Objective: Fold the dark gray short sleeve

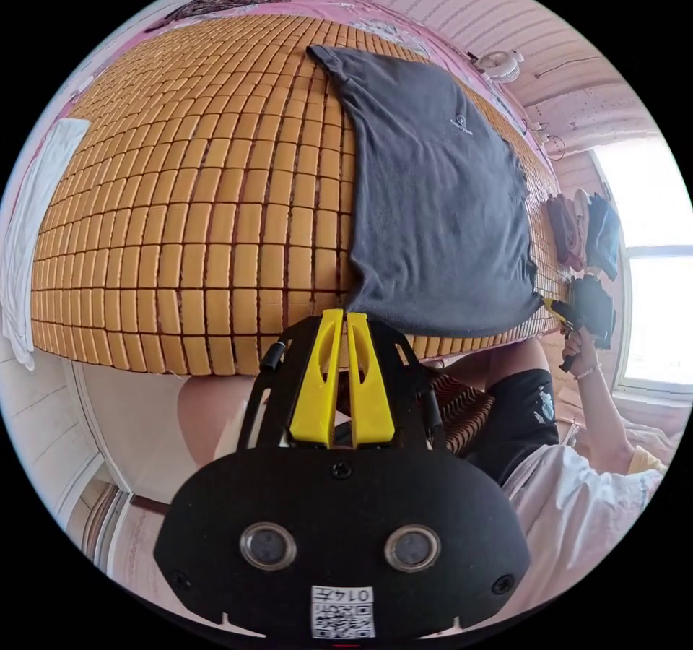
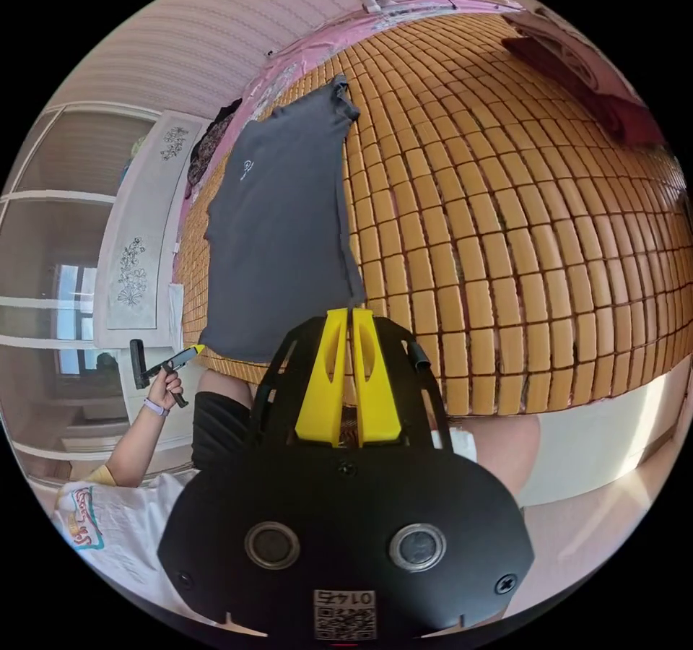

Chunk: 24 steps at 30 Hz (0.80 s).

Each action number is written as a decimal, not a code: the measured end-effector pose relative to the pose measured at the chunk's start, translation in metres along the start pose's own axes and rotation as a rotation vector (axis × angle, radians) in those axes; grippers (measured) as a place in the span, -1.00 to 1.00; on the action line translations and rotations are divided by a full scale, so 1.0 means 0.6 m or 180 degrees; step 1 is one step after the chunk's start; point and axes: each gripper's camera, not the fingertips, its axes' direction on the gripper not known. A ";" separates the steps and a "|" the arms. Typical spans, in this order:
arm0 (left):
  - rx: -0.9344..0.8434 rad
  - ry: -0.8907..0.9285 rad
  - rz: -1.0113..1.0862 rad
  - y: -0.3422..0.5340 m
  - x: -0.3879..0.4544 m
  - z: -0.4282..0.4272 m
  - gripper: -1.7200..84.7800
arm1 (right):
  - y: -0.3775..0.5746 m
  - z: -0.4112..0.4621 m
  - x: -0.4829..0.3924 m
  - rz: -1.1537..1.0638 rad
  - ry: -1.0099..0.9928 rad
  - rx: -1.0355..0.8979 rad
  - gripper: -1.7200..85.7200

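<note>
Shirt flat on mat | clothes pile beside | fan beyond

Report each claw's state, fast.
Left claw: shut on the dark gray shirt hem.
Right claw: shut on the shirt's other hem corner.

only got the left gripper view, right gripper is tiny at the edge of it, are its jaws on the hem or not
Observer: Yes. In the right gripper view the right gripper has both jaws closed together on a hem corner of the dark gray shirt.
Operator: whats on the mat beside that corner
Observer: Nothing close by, just bare bamboo mat.
Operator: and behind my left gripper
Observer: A white cabinet with flower-patterned panels stands behind the left gripper.
</note>
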 end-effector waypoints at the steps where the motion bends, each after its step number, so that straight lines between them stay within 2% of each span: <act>1: -0.0065 0.0002 0.0024 0.011 -0.006 0.012 -0.98 | 0.008 0.006 0.012 -0.0005 0.0006 -0.0052 -0.95; 7: -0.0144 -0.0019 0.0011 0.072 -0.044 0.041 -0.98 | 0.038 0.012 0.061 0.0112 0.0253 -0.0255 -0.95; 11: -0.0115 0.0087 -0.0075 0.109 -0.072 0.050 -0.98 | 0.060 0.002 0.076 0.0097 0.0143 -0.0225 -0.94; 16: -0.0145 0.0053 -0.0093 0.137 -0.089 0.057 -0.98 | 0.085 0.015 0.026 -0.0418 0.0454 -0.0210 -0.72; 18: -0.0171 0.0030 -0.0099 0.149 -0.096 0.061 -0.98 | 0.086 0.028 0.010 -0.0536 0.0502 -0.0229 -0.71; 20: -0.0183 0.0021 -0.0116 0.167 -0.105 0.063 -0.98 | 0.084 0.048 0.000 -0.0566 0.0662 -0.0326 -0.74; 22: -0.0180 0.0006 -0.0105 0.181 -0.109 0.060 -0.98 | 0.087 0.067 -0.001 -0.0550 0.0933 -0.0412 -0.88; 24: -0.0180 -0.0007 -0.0099 0.196 -0.114 0.057 -0.98 | 0.095 0.064 0.007 -0.0514 0.0921 -0.0422 -0.91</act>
